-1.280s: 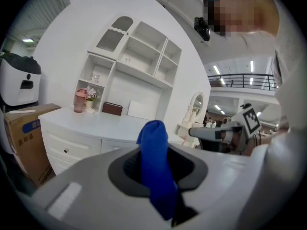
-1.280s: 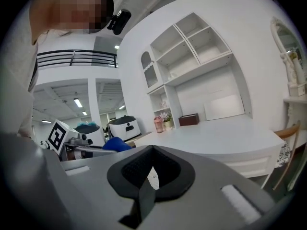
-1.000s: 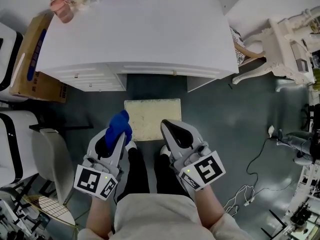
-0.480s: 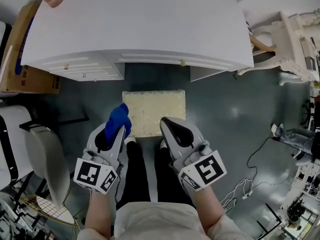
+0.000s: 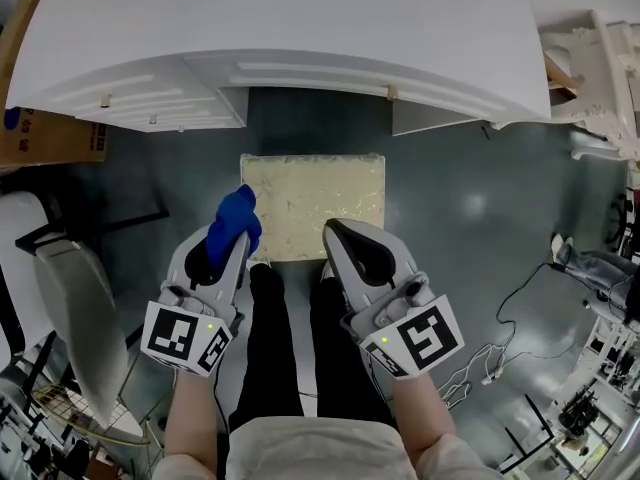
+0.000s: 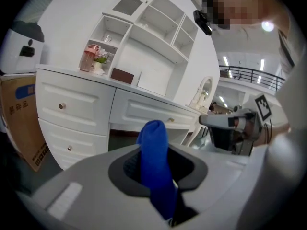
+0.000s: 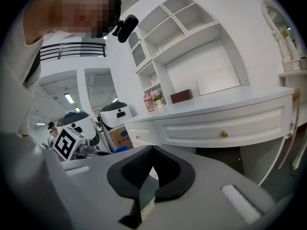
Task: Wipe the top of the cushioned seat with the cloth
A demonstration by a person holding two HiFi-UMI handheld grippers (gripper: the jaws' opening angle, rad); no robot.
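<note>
Nearest, above the person's black-clad legs (image 5: 285, 348), both tools point forward. The left hand-held gripper (image 5: 228, 253) has its jaws clamped on the blue cloth (image 5: 235, 226), which sticks up out of the pads in a rolled bundle (image 6: 156, 162). The right hand-held gripper (image 5: 340, 236) has its jaws together, with nothing in them. Just ahead, on the grey floor, lies the pale cushioned seat (image 5: 315, 203); in the head view the cloth's tip overlaps its near left corner, contact unclear. Beyond stands the white bench (image 5: 300, 28) with drawers.
</note>
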